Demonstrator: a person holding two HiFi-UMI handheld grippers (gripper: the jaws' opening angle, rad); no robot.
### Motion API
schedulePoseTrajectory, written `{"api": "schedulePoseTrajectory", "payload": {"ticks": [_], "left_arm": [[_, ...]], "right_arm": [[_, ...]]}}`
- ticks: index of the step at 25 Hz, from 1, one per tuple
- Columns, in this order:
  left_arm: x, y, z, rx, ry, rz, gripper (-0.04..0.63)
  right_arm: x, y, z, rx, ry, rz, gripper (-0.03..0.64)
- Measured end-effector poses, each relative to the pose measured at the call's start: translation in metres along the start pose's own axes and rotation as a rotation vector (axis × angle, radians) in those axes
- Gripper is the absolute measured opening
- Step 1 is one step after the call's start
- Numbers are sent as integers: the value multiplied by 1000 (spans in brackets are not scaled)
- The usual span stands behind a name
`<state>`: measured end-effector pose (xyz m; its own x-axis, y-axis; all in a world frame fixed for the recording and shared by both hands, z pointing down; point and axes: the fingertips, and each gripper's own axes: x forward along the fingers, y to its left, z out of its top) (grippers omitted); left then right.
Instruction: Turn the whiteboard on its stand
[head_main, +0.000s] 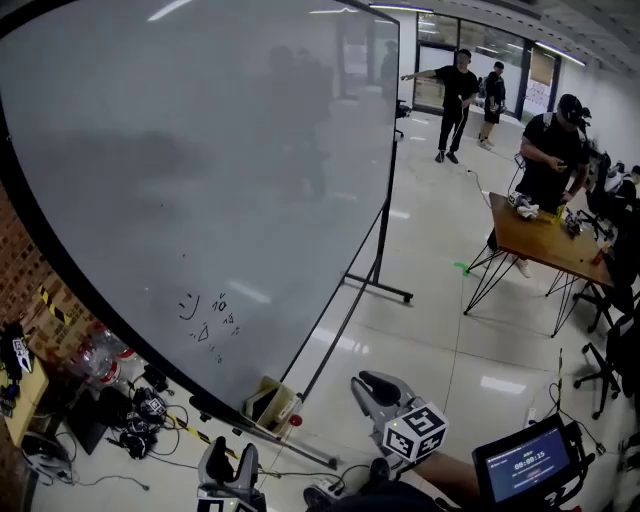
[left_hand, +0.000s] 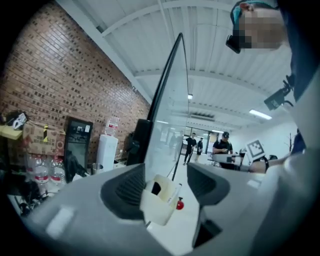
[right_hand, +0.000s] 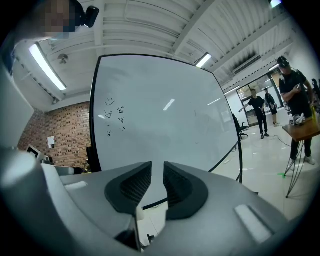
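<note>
The large whiteboard (head_main: 200, 180) fills the left of the head view, tilted on its black stand (head_main: 378, 285), with small doodles near its lower edge. A pale box (head_main: 270, 403) hangs at its bottom corner. My left gripper (head_main: 228, 468) is low, below that corner. In the left gripper view the jaws (left_hand: 167, 182) stand wide apart; the box (left_hand: 160, 197) shows beyond them, and the whiteboard (left_hand: 172, 115) is seen edge-on. My right gripper (head_main: 378, 390) is in front of the stand. Its jaws (right_hand: 157, 182) keep a narrow gap with nothing in it, facing the whiteboard (right_hand: 160, 115).
Bottles (head_main: 95, 355), cables and gear (head_main: 150, 410) lie on the floor under the board by the brick wall. A wooden table (head_main: 545, 240) with a person (head_main: 550, 150) stands at right, office chairs (head_main: 610, 360) beside it. Two people (head_main: 455, 90) stand far back. A screen (head_main: 525, 465) sits bottom right.
</note>
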<state>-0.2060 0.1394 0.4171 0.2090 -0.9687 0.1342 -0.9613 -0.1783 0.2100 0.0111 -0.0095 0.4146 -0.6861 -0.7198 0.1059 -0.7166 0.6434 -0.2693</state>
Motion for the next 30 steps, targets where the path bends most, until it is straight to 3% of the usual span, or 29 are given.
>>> {"api": "schedulePoseTrajectory", "payload": {"ticks": [6, 14, 30], "left_arm": [[17, -36, 13, -26, -9, -49, 237], [14, -60, 5, 22, 35, -84, 222], [29, -82, 15, 63, 4, -151, 221]], "right_arm": [[-13, 7, 31, -60, -28, 8, 78], [-19, 34, 26, -158, -29, 74, 77], [-33, 62, 31, -262, -75, 120, 74]]}}
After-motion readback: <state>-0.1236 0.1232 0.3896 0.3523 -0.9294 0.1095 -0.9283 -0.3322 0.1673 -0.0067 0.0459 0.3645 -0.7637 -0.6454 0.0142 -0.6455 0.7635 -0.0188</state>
